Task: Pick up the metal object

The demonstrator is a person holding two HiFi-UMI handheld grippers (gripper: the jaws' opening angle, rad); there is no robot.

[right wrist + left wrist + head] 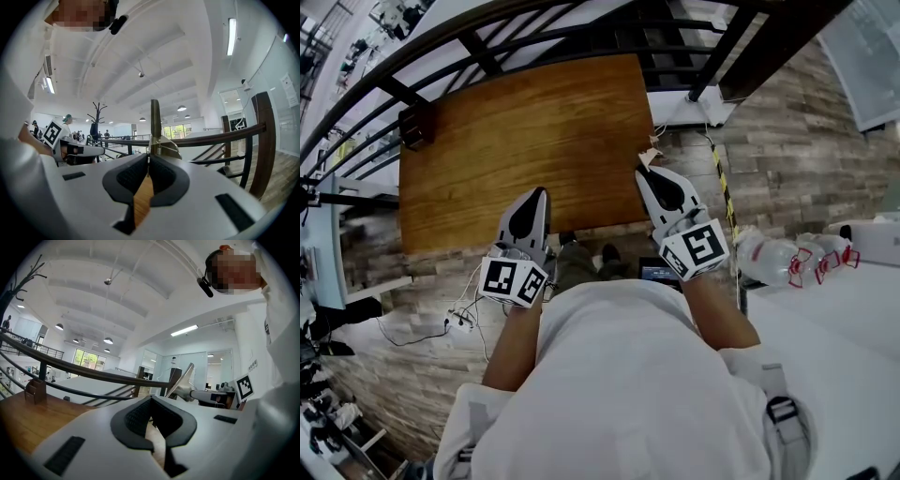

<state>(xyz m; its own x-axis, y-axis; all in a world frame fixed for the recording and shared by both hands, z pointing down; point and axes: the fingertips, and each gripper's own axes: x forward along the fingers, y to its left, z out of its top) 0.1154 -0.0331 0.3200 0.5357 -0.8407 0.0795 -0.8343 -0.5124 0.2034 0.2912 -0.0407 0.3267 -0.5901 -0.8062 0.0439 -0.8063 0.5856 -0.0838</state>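
Right gripper (149, 157) pinching the metal object (155, 129) upright at its tips, hovering over the wooden table's (525, 141) right edge, left gripper (151, 401) hanging pressed together, empty, over the table's near edge, its view catching the metal side-on.

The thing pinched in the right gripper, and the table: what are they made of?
The pinched object looks like bare metal: grey, dully shiny, with a small coil spring. The table looks like varnished wood: orange-brown, grain streaks, soft sheen.
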